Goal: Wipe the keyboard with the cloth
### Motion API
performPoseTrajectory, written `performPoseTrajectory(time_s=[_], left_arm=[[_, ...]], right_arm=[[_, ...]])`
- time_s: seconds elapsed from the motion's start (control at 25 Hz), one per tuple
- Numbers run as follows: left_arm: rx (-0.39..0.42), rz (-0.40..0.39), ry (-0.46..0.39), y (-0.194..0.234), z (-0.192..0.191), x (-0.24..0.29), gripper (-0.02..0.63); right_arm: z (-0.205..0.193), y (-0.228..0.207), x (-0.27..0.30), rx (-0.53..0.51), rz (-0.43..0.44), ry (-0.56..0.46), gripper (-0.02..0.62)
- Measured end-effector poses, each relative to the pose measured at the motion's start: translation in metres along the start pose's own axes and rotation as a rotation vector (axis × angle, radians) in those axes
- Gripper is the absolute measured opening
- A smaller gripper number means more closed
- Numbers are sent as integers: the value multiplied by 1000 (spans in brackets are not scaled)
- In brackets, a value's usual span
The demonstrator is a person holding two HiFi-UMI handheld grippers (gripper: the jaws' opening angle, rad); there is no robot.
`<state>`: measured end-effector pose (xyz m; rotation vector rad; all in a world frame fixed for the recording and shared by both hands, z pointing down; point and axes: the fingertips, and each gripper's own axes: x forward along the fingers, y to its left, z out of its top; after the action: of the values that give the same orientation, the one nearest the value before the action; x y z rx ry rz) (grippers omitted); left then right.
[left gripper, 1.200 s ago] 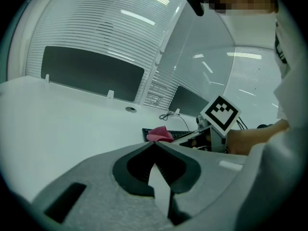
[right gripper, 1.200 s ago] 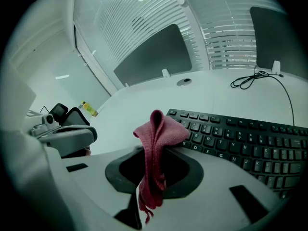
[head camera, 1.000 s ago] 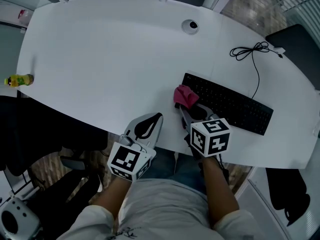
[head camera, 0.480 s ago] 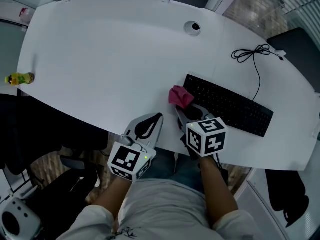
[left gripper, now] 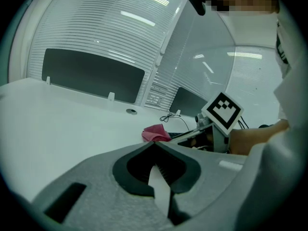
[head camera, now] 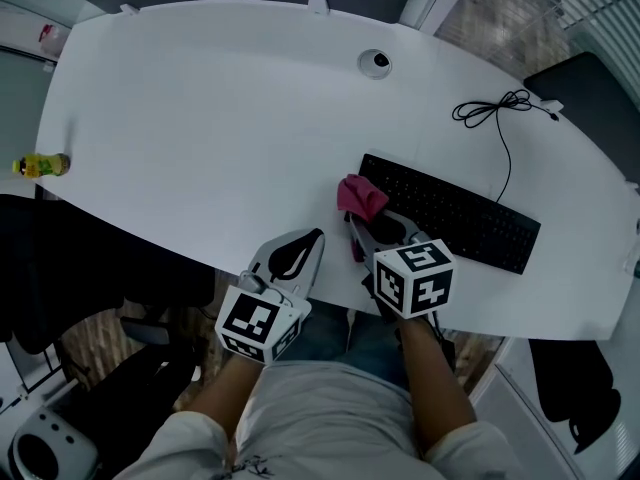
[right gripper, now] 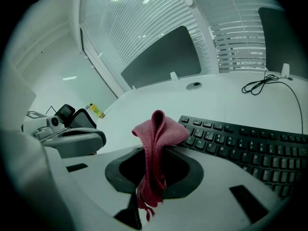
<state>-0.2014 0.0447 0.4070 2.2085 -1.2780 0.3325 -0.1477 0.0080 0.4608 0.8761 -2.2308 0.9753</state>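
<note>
— What sort of place is this?
— An office. There is a long white desk (head camera: pixel 200 118) with a round cable port (head camera: pixel 376 61) near its far edge and a black wired keyboard (head camera: pixel 450 211) toward its front.
— Anything else?
— Dark divider panels (left gripper: pixel 91 73) stand along the desk's far edge, with slatted blinds (right gripper: pixel 159 18) beyond the desk.

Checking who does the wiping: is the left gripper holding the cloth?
No, the cloth hangs pinched in the right gripper; the left gripper is shut, empty.

right gripper (right gripper: pixel 155 153): jaws clamped on pink cloth (right gripper: pixel 158 128) | cloth bunched above the tips, near left end of black keyboard (right gripper: pixel 240 146) | keyboard flat on white desk (right gripper: pixel 139 105)
</note>
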Motion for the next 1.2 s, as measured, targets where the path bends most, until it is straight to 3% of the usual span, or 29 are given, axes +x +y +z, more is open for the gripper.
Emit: performPoseTrajectory(time_s=[0.6,1.2], left_arm=[[47,-17,-40,-61,49,6,11],[186,-90,-33,-168,85,5,11]], right_arm=[[30,-24,-108,-101,-23,-142,71],[34,-46,-249,-134,-125,-299,71]])
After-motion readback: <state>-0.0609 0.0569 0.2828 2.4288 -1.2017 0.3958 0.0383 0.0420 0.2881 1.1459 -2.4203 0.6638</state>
